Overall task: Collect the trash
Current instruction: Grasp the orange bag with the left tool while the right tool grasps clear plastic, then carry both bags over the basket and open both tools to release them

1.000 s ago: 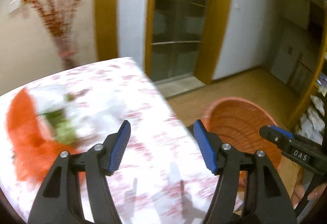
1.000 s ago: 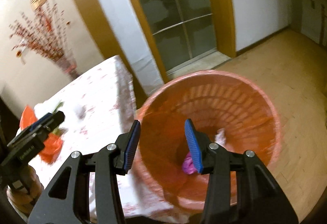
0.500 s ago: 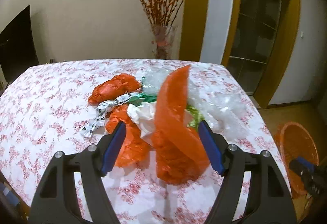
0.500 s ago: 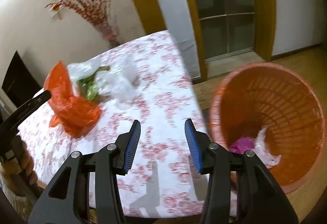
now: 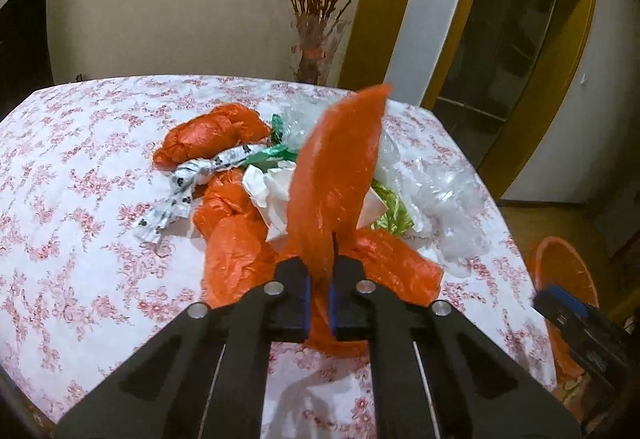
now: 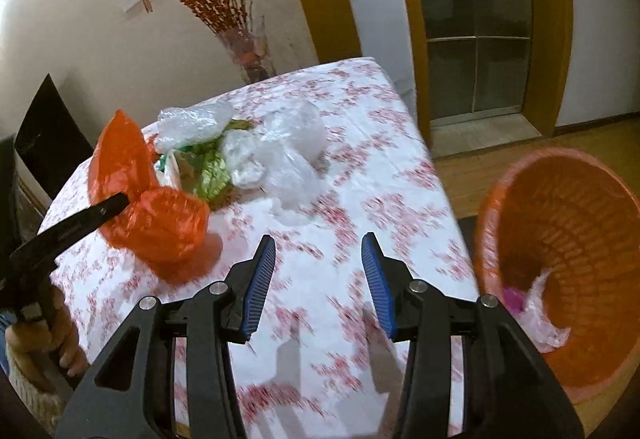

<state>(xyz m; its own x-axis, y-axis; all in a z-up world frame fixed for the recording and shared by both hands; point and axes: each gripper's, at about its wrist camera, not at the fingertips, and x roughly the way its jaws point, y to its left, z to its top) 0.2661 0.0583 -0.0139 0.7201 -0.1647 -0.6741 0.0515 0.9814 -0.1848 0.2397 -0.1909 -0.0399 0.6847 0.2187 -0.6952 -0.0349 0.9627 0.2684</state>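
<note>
Left hand-held gripper (image 5: 319, 297) clenched on an orange plastic bag (image 5: 336, 175) at a trash pile on a floral worktop (image 5: 80, 175).

The bag's upper flap stands up above the closed jaws while its bulk rests on the cloth. Beside it lie another crumpled orange bag (image 5: 208, 135), white paper (image 5: 272, 191), a green wrapper (image 5: 392, 211) and clear plastic (image 5: 448, 195). The right hand-held gripper (image 6: 318, 279) hovers released over the worktop edge, holding nothing. An orange basket (image 6: 568, 215) stands on the floor just beside the worktop, with pink and clear scraps inside.
</note>
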